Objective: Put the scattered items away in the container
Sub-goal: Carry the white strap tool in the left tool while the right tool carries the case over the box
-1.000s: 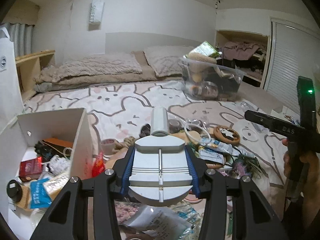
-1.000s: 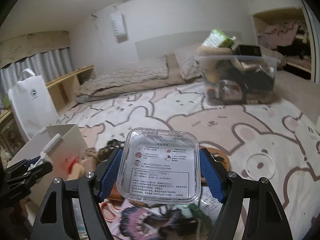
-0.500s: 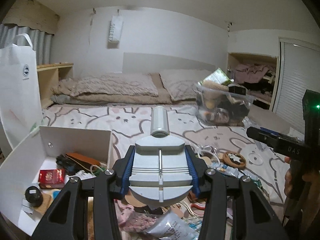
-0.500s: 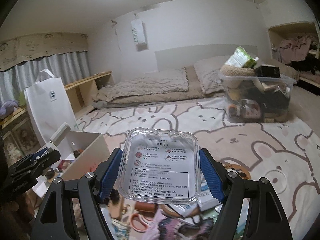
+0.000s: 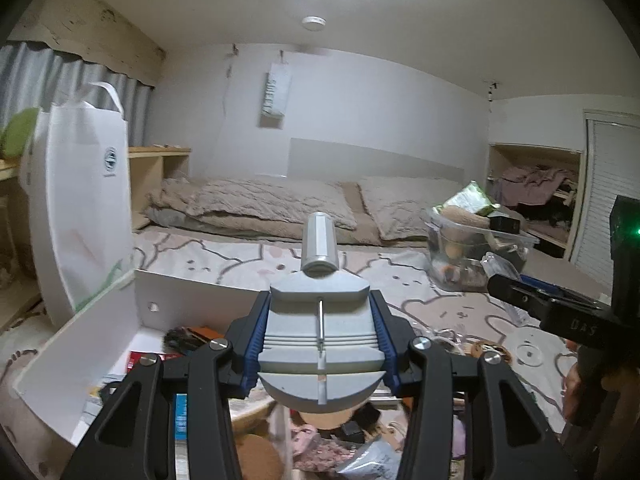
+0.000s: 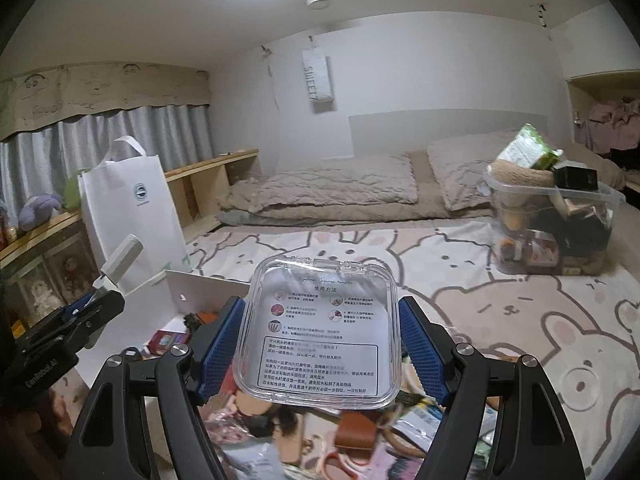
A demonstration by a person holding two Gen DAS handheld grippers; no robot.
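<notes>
My left gripper [image 5: 320, 344] is shut on a grey plastic tool with a cylindrical knob [image 5: 320, 320], held above the clutter. My right gripper [image 6: 322, 340] is shut on a clear plastic case with a printed instruction sheet [image 6: 322, 332]. The white open box [image 5: 80, 360] sits on the bed at lower left and holds a red packet and other small items; it also shows in the right wrist view [image 6: 200, 284]. The left gripper shows at the left edge of the right wrist view [image 6: 68, 324], and the right gripper at the right of the left wrist view [image 5: 560, 308].
Scattered items [image 6: 360, 436] cover the bunny-print sheet below both grippers. A white paper bag [image 5: 80, 208] stands behind the box. A full clear storage bin [image 6: 556, 224] sits far right. Pillows [image 5: 272, 204] lie at the bed's head.
Both grippers have risen and tilted upward with their loads. The white box now sits nearer the lower middle of both views, and more ceiling shows.
</notes>
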